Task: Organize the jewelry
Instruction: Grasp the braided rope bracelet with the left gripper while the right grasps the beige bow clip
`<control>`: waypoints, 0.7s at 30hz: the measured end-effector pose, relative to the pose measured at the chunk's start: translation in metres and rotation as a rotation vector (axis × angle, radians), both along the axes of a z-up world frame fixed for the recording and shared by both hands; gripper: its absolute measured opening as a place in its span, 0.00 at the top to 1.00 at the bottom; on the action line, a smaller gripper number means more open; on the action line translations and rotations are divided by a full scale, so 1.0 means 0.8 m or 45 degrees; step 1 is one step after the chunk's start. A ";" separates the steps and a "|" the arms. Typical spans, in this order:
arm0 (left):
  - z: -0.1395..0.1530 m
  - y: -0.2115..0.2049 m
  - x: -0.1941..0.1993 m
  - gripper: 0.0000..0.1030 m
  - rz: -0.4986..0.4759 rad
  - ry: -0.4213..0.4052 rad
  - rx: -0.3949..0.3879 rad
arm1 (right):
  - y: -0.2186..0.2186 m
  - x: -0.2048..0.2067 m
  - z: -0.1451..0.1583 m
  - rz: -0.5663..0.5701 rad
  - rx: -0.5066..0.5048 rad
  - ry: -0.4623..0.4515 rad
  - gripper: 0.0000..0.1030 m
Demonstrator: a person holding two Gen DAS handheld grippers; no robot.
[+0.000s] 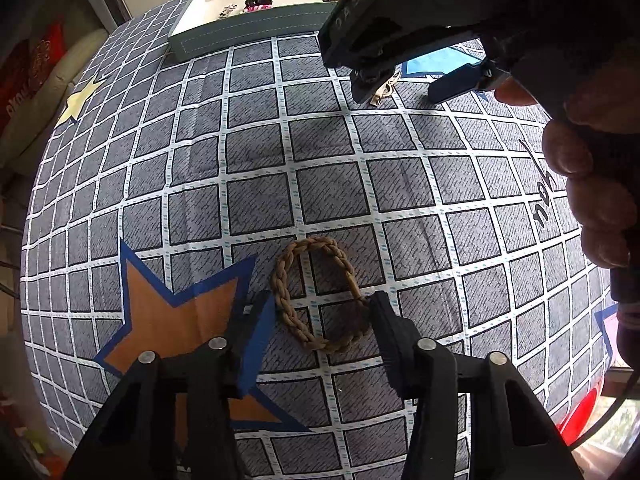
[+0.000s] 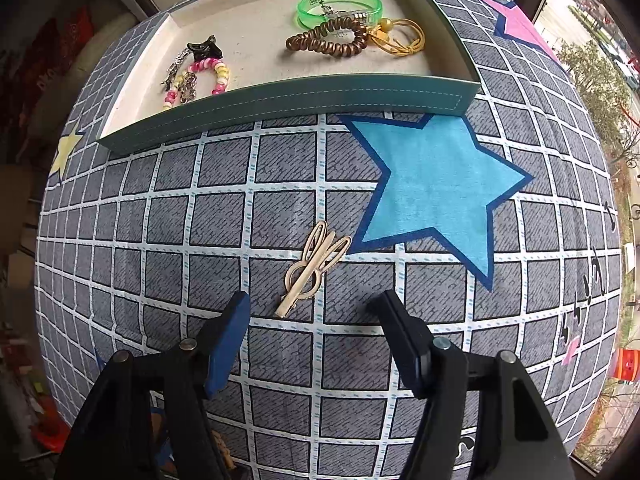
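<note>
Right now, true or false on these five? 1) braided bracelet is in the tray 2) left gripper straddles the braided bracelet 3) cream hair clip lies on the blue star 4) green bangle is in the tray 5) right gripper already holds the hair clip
1) False: the braided bracelet lies on the checked cloth, not in the tray.
2) True: the left gripper has a finger on each side of it.
3) False: the hair clip lies on the grid beside the blue star.
4) True: the green bangle is inside.
5) False: the right gripper is open near the clip.
</note>
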State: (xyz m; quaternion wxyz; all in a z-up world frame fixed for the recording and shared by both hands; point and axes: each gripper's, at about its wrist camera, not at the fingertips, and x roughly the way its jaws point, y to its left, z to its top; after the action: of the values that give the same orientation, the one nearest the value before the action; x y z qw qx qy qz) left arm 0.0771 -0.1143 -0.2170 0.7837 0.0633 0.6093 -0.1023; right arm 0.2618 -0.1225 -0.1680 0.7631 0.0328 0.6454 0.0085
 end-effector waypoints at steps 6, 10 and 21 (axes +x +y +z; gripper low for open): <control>0.022 0.010 0.020 0.76 0.003 0.044 -0.080 | 0.032 -0.001 0.000 0.152 -0.129 -0.024 0.78; 0.029 0.023 0.032 0.76 0.059 0.076 -0.170 | 0.021 -0.007 0.003 0.135 -0.080 -0.029 0.91; 0.057 0.056 0.079 0.76 0.137 0.064 -0.304 | -0.051 -0.032 0.022 0.034 0.203 -0.042 0.91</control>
State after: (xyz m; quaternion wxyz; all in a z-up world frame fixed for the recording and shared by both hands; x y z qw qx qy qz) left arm 0.1402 -0.0697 -0.1711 0.7746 -0.0660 0.6147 -0.1335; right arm 0.2359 -0.1634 -0.1505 0.7683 0.0848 0.6305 0.0705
